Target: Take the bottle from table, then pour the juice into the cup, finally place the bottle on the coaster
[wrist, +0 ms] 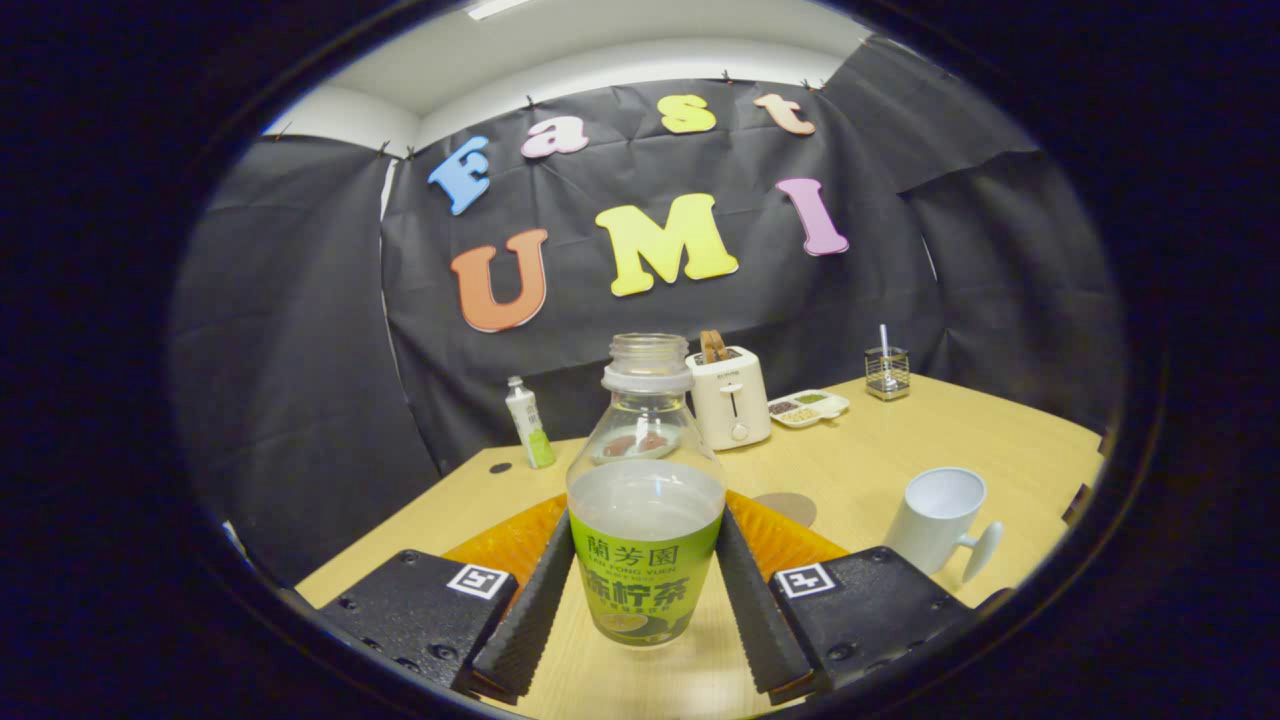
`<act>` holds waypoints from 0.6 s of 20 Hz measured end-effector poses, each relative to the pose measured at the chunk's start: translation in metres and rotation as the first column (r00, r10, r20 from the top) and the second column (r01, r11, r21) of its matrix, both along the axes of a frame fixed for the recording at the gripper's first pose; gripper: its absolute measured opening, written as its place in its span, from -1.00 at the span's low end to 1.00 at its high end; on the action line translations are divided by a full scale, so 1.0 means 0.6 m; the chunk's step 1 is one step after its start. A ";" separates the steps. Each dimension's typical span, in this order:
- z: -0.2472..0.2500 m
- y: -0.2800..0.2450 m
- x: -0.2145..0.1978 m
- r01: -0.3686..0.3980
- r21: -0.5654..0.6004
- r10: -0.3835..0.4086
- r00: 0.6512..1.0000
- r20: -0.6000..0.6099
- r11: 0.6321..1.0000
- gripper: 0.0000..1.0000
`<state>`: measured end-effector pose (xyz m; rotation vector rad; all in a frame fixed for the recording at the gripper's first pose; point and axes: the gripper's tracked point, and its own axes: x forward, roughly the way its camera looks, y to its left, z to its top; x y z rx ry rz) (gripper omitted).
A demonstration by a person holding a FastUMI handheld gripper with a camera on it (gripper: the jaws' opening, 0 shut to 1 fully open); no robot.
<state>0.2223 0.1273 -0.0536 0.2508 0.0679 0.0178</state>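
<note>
The gripper [645,585] clamped both fingers on the uncapped bottle [646,500], upright over the worktop [900,450], with the cup [938,520] off to the bottle's right.

My fingers [541,590] press both sides of the open bottle [646,500], lifted off the table [900,450]; white cup [938,520] to its right

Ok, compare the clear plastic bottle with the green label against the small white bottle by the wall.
The clear plastic bottle stands uncapped between the gripper fingers; the small white bottle stands far beyond them, capped. The clear one shows its liquid and a wide green label; the white one is opaque, green only at its base. Both rest on the wooden table.
</note>
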 end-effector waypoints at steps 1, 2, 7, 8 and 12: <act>0.014 0.000 -0.007 -0.005 0.035 0.005 1.000 0.016 0.999 0.64; 0.027 0.000 -0.013 -0.012 0.066 0.010 1.000 0.028 0.998 0.64; 0.077 -0.004 -0.030 -0.054 0.191 0.044 0.997 0.059 0.980 0.63; 0.086 -0.001 -0.029 -0.073 0.229 0.060 0.996 0.064 0.971 0.62; 0.098 -0.010 -0.027 -0.140 0.400 0.126 0.990 0.061 0.906 0.62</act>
